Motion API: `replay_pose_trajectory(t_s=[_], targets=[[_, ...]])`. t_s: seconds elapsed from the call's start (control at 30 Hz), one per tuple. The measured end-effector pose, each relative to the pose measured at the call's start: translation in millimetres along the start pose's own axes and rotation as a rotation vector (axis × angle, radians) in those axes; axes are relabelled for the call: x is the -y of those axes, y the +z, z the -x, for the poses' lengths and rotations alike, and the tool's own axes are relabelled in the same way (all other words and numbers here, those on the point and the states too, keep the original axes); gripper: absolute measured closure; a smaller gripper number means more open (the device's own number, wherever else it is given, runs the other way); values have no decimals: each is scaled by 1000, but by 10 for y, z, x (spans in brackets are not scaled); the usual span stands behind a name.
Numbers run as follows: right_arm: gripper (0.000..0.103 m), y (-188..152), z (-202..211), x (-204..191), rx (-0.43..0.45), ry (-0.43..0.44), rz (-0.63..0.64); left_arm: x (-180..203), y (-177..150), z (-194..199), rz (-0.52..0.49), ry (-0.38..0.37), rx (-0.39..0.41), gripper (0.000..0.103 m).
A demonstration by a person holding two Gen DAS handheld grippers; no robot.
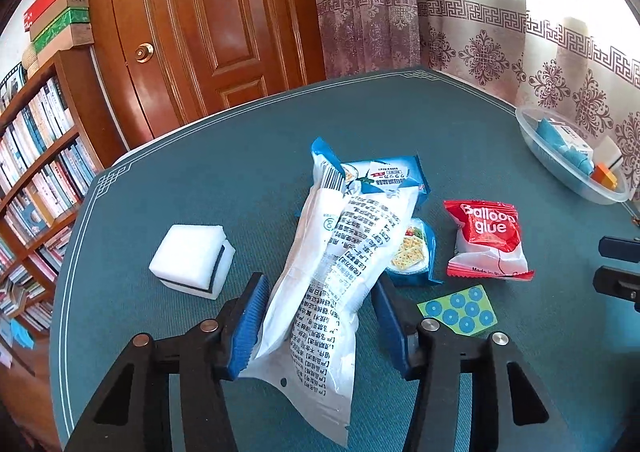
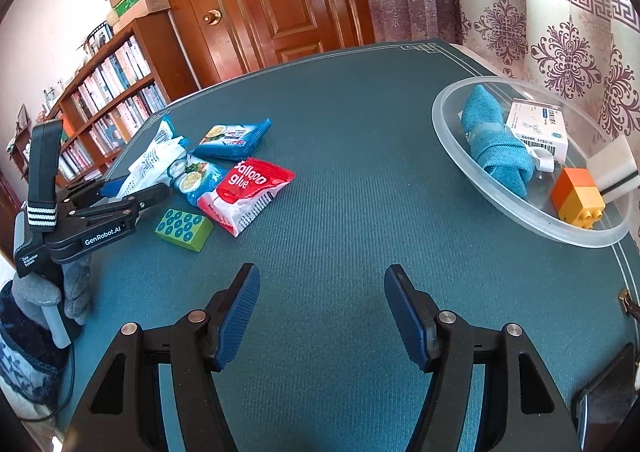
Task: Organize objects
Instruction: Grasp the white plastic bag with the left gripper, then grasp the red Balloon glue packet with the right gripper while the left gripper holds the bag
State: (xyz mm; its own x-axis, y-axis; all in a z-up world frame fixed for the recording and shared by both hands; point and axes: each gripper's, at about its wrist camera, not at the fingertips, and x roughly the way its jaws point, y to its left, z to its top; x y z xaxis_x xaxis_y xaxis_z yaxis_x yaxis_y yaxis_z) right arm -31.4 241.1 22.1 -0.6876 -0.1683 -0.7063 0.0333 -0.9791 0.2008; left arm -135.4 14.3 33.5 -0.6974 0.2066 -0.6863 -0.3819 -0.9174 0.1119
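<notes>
Glue packet (image 1: 487, 240) lies right of cracker packs (image 1: 410, 252).

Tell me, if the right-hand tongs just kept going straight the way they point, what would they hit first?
Probably just the bare green table. The right tongs stand open and empty, aimed down at open cloth between the red Balloon glue packet and the clear bowl; depth is hard to judge.

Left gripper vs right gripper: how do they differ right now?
The left gripper has a white printed packet between its blue pads, lifted at that end; the right gripper has only bare table between its pads. The left gripper sits by the snack pile, the right gripper nearer the clear bowl. Both share black arms, blue ribbed pads and a downward tilt.
</notes>
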Motion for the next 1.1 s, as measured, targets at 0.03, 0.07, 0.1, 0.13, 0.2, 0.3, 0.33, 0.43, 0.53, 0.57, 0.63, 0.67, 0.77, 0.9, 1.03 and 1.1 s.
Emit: replay_pose_trajectory(t_s=[0.03, 0.07, 0.1, 0.13, 0.2, 0.3, 0.33, 0.43, 0.53, 0.57, 0.63, 0.67, 0.77, 0.9, 1.03, 1.1], targets=[[37, 5, -5, -11, 0, 1, 3, -10, -9, 18, 13, -3, -1, 57], [37, 11, -12, -17, 0, 3, 7, -22, -22, 37, 28, -7, -2, 57], [37, 22, -19, -28, -1, 5, 11, -37, -36, 56, 44, -10, -3, 57], [37, 35, -28, -38, -2, 11, 12, -46, -47, 74, 59, -10, -5, 57], [37, 64, -50, -49, -11, 29, 4, -59, -72, 109, 83, -9, -7, 58], [37, 143, -88, -71, -15, 50, -6, -73, -129, 176, 116, -9, -11, 58], [37, 175, -107, -87, -16, 58, -7, -82, -150, 205, 130, -7, -11, 58], [37, 281, -203, -154, -32, 89, -13, -126, -211, 301, 180, 0, -2, 58], [37, 380, -323, -230, -45, 111, -17, -153, -259, 389, 211, 27, 14, 58], [37, 404, -358, -264, -45, 111, -14, -161, -272, 405, 219, 32, 14, 58], [37, 462, -419, -338, -41, 117, -3, -168, -300, 414, 231, 40, 7, 58], [37, 494, -453, -378, -39, 116, 5, -170, -315, 408, 237, 48, 3, 58], [37, 564, -570, -470, -42, 106, 20, -174, -360, 374, 254, 70, -14, 58], [37, 627, -723, -554, -53, 86, 32, -200, -394, 350, 271, 85, -28, 58], [37, 644, -854, -615, -60, 47, 59, -238, -418, 315, 290, 87, -41, 56], [37, 642, -910, -634, -65, 31, 69, -235, -421, 293, 294, 86, -46, 49]])
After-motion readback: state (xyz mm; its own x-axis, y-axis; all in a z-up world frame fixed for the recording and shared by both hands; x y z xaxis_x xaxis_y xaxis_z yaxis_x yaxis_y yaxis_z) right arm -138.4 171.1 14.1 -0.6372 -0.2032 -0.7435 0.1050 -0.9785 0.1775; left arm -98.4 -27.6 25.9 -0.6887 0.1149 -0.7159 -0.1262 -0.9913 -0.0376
